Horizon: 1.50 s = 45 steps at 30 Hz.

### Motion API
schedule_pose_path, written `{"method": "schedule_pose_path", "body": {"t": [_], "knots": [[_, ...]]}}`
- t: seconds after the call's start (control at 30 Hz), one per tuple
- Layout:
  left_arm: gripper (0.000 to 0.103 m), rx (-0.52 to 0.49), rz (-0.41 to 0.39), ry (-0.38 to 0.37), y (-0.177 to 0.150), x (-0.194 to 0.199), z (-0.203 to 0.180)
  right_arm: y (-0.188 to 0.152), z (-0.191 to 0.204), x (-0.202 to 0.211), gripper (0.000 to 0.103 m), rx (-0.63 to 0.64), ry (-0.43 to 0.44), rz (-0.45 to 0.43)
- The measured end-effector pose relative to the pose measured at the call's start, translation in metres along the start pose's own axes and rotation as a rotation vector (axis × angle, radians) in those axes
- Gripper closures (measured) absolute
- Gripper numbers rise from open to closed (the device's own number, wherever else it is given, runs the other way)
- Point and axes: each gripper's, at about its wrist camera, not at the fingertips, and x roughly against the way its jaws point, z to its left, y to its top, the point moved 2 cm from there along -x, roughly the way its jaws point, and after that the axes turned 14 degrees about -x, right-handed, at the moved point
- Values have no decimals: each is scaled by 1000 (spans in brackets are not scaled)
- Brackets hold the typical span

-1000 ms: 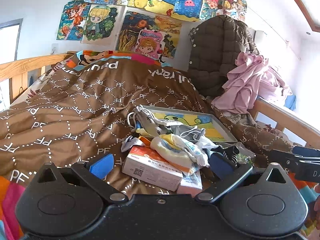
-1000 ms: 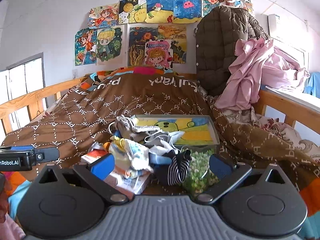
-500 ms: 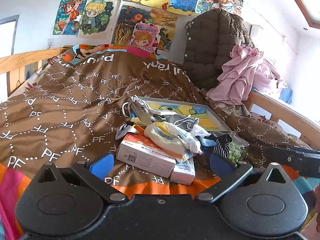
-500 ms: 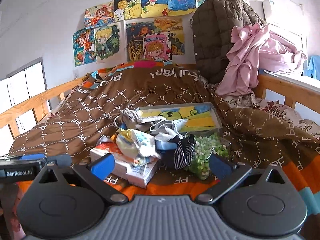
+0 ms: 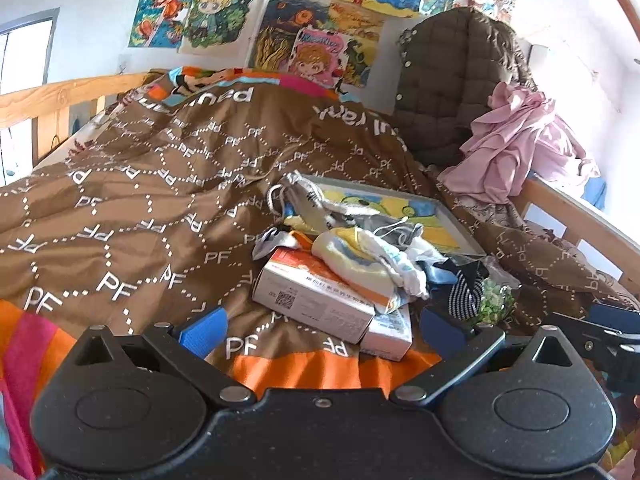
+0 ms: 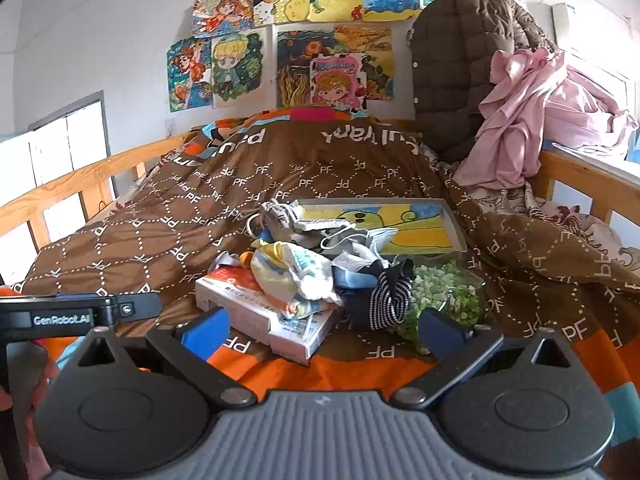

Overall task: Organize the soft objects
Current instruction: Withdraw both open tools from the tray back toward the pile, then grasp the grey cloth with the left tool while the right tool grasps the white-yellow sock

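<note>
A heap of soft items lies on the brown quilt (image 5: 132, 208): a yellow-and-white cloth (image 5: 360, 260) (image 6: 296, 272), a striped sock (image 5: 464, 292) (image 6: 390, 294), a grey drawstring pouch (image 5: 308, 200) (image 6: 288, 216) and face masks (image 6: 360, 240). The heap rests on orange-and-white boxes (image 5: 312, 292) (image 6: 244, 300). My left gripper (image 5: 320, 326) hangs open just short of the boxes, holding nothing. My right gripper (image 6: 320, 326) is open too, in front of the heap, with nothing between its fingers.
A framed painting (image 6: 392, 224) lies flat behind the heap. A bag of green pieces (image 6: 444, 292) sits right of the sock. Wooden bed rails (image 6: 72, 188) run along both sides. A brown padded jacket (image 6: 460, 60) and pink clothes (image 6: 532, 120) hang at the back right.
Both grippers have pulled back from the heap and risen a little, so the pile looks smaller and more of the orange quilt edge shows. Both jaws stay open.
</note>
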Motion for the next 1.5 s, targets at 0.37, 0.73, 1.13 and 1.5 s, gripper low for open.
{"method": "schedule_pose_path", "body": {"t": [0.37, 0.73, 1.13, 1.5], "knots": [[1, 47, 10, 9, 1, -2, 6, -2, 12, -7, 0, 17, 31, 17], [1, 80, 7, 111, 10, -2, 24, 7, 32, -21, 0, 71, 80, 21], [1, 129, -7, 121, 34, -17, 51, 10, 46, -45, 0, 106, 95, 44], [1, -2, -16, 105, 61, -60, 75, 10, 53, -76, 0, 226, 136, 119]]}}
